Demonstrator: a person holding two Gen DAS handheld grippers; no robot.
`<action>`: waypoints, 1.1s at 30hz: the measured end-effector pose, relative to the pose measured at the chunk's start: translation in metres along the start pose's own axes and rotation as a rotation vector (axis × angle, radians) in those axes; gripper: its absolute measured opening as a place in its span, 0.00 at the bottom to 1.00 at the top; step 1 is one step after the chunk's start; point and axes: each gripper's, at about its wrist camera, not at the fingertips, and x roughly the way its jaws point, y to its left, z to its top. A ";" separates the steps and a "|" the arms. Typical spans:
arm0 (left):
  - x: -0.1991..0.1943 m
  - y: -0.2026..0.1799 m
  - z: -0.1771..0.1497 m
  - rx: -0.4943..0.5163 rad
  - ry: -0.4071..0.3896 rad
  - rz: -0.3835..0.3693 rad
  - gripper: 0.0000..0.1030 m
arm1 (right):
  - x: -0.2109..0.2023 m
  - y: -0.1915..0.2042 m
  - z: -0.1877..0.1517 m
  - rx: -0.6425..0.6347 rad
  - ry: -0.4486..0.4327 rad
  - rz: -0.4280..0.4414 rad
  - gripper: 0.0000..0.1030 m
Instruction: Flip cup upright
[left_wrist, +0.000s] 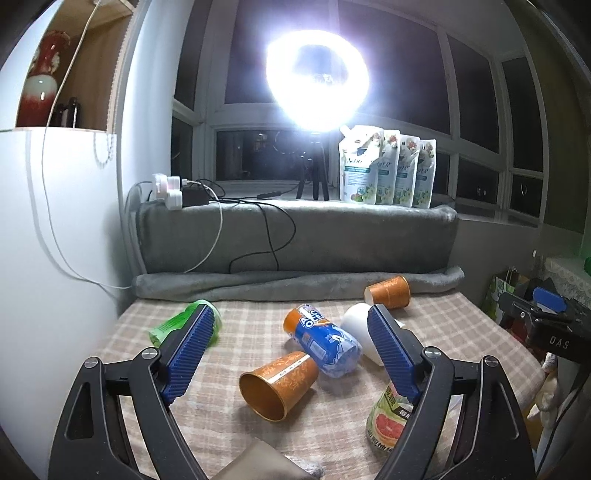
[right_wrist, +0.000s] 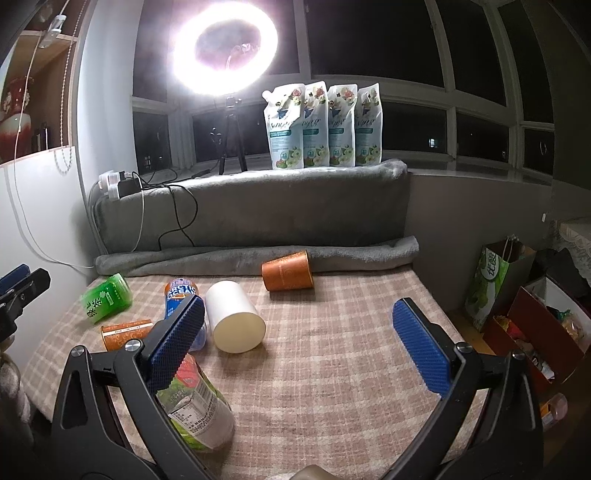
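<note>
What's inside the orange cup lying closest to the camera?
Nothing shows inside the near orange cup: its open mouth faces the left-wrist camera and only the shiny gold lining is visible. The very bottom is shadowed, so something small there could be hidden.

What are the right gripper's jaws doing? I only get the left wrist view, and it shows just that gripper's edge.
Observer: The right gripper is open, with its jaws wide apart and nothing between them.
Operator: And the white cup that is half hidden in my view?
Observer: In the right wrist view the white cup shows whole, lying on its side on the checked cloth.
Operator: The green cup is partly hidden for me too.
Observer: The green cup also lies on its side, with nothing in front of it.
</note>
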 end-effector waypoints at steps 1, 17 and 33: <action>0.000 0.000 0.000 -0.002 0.000 -0.002 0.83 | -0.001 0.000 0.000 -0.001 -0.003 -0.002 1.00; 0.000 0.000 0.001 -0.014 0.006 -0.007 0.83 | -0.002 0.002 0.002 -0.009 -0.013 -0.013 1.00; -0.001 0.000 0.002 -0.018 0.004 -0.005 0.83 | -0.002 0.002 0.001 -0.009 -0.014 -0.013 1.00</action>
